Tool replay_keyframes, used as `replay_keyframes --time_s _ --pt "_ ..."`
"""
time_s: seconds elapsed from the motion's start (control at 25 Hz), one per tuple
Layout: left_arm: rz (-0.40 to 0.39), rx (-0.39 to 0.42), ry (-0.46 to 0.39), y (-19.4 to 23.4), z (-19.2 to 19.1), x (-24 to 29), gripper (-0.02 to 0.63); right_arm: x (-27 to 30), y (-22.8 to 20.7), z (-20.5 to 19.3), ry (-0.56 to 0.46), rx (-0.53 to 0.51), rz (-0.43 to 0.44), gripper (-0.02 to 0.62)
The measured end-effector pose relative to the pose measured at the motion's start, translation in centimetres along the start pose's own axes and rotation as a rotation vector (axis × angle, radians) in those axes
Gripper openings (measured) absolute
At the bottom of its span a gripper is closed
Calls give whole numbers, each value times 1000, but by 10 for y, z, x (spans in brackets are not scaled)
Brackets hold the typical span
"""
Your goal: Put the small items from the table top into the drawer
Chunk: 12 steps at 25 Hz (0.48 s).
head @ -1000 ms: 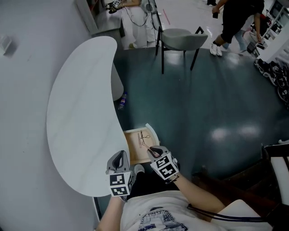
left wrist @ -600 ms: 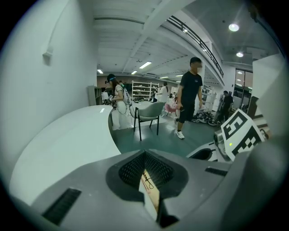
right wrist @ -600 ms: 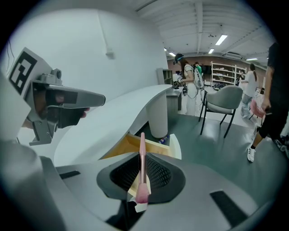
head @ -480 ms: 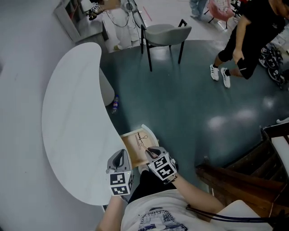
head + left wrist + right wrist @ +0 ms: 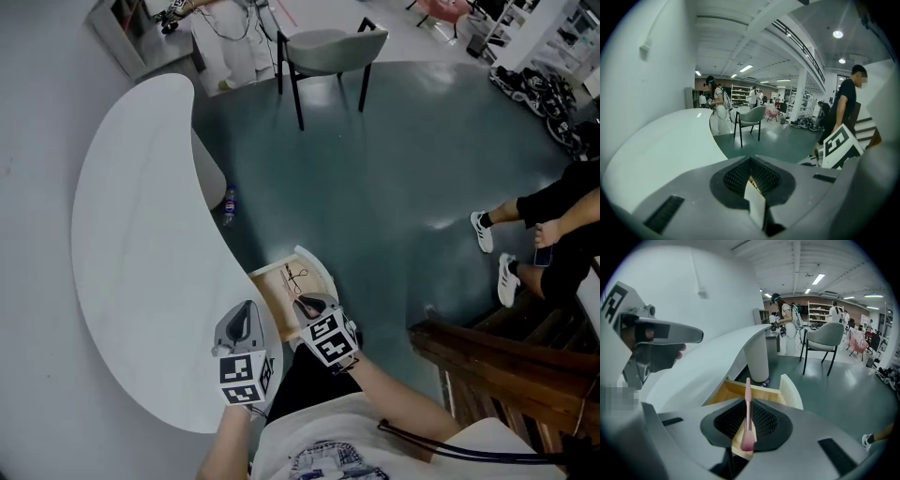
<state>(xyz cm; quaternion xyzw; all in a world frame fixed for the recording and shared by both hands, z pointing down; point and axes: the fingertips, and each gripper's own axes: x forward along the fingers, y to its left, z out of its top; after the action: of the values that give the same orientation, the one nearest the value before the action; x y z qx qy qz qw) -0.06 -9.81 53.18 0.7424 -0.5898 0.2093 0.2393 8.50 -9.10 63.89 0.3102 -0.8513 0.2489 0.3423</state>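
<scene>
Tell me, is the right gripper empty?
No, the right gripper is shut on a slim pink brush, held above the open drawer.

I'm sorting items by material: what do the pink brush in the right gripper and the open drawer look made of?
Pink brush: slim smooth handle, probably plastic; fluffy pink tip, likely synthetic bristles. Drawer: tan matte inside suggests wood or wood-look board; white front, probably painted.

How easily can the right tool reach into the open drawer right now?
Probably easily: the right tool, shut on a pink brush, hangs at the near edge of the open drawer. Nothing covers the drawer; scissors lie inside, and the left tool is off to the side.
</scene>
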Motion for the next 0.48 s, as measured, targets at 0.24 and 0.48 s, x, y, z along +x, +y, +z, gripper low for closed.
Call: replay_keyframes --time_s 0.24,0.48 --pt "-7 -11 -9 17 1 10 15 32 2 -3 17 27 -4 58" --pt "-24 -10 21 23 -6 23 17 57 0 -19 66 42 1 58"
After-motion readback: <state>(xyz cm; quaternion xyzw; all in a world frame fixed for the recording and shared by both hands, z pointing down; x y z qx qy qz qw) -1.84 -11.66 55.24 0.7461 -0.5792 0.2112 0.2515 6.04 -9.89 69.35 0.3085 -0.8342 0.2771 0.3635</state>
